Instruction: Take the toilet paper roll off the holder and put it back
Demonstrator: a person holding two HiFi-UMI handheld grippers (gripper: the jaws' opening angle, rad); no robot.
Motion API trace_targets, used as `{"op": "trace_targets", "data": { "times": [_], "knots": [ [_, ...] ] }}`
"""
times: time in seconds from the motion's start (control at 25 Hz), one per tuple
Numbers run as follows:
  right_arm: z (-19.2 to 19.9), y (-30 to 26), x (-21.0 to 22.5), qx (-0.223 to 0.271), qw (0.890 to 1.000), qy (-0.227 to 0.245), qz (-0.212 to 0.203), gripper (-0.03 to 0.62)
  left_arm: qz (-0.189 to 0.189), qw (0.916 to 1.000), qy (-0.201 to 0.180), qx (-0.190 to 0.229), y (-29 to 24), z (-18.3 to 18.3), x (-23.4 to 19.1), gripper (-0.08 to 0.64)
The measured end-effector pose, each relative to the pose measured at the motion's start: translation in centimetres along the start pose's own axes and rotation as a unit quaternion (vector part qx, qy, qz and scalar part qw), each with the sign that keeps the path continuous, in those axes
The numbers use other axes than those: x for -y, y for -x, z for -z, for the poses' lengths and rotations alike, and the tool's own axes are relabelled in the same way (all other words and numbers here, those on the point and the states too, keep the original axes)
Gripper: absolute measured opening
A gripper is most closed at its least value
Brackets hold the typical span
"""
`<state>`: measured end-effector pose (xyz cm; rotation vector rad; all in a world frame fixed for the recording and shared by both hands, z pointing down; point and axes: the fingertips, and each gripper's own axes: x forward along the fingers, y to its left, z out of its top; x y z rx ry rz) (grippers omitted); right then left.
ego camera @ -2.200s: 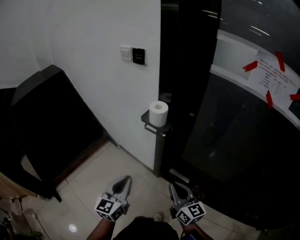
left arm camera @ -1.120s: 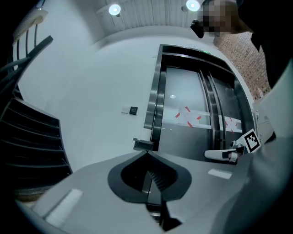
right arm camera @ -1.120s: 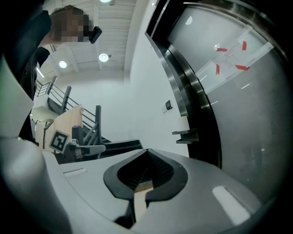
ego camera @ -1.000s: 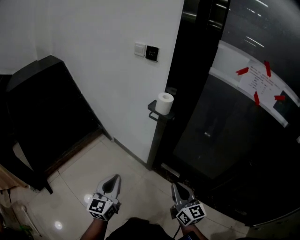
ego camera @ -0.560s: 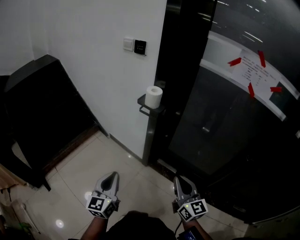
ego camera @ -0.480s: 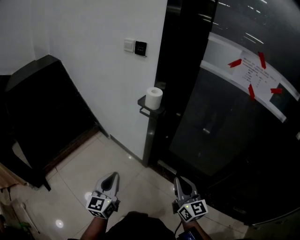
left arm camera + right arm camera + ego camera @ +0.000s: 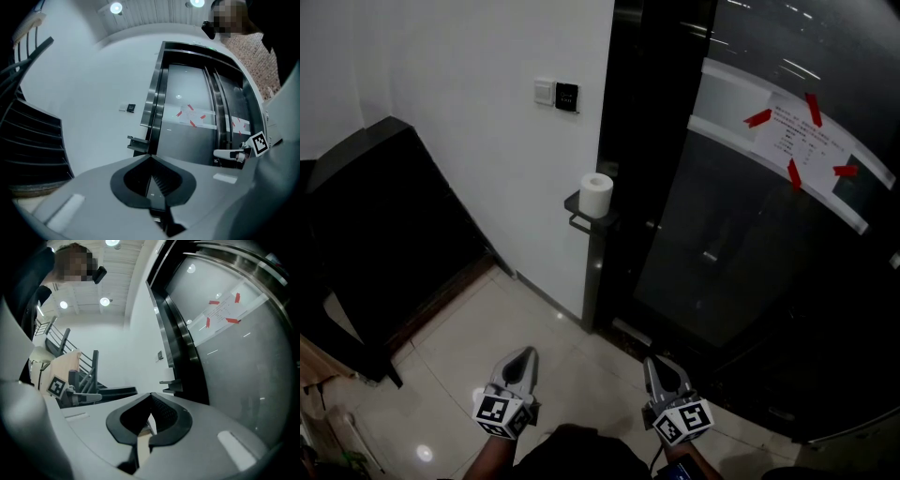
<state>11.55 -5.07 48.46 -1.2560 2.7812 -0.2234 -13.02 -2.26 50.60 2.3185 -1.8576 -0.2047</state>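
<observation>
A white toilet paper roll (image 7: 596, 195) stands upright on a small dark holder shelf (image 7: 578, 223) fixed to the black door frame, at the edge of the white wall. My left gripper (image 7: 525, 354) and right gripper (image 7: 655, 364) hang low over the tiled floor, well short of the roll, both shut with nothing between their jaws. In the left gripper view the shut jaw tips (image 7: 151, 156) point toward the holder shelf (image 7: 137, 142) far ahead. The right gripper view shows its tips (image 7: 151, 395) closed, with the holder shelf (image 7: 171, 382) small in the distance.
A dark glass door (image 7: 750, 281) with a paper notice (image 7: 797, 131) taped in red fills the right. A wall switch panel (image 7: 556, 94) sits above the roll. A black stair structure (image 7: 384, 234) stands at the left. Pale floor tiles (image 7: 516, 309) lie between.
The head view has swung about, so the roll and holder sit a little further left and higher in the picture. Both grippers stay low and shut, apart from the roll.
</observation>
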Motion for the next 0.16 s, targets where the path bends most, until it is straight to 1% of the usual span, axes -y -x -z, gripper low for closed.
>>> {"op": "trace_targets", "data": {
  "times": [0.16],
  "knots": [
    [0.2,0.64,0.78,0.005,1.0,-0.005,0.011,0.011,0.009,1.0,0.002,-0.001,-0.37,-0.4,0.83,0.002]
  ]
}}
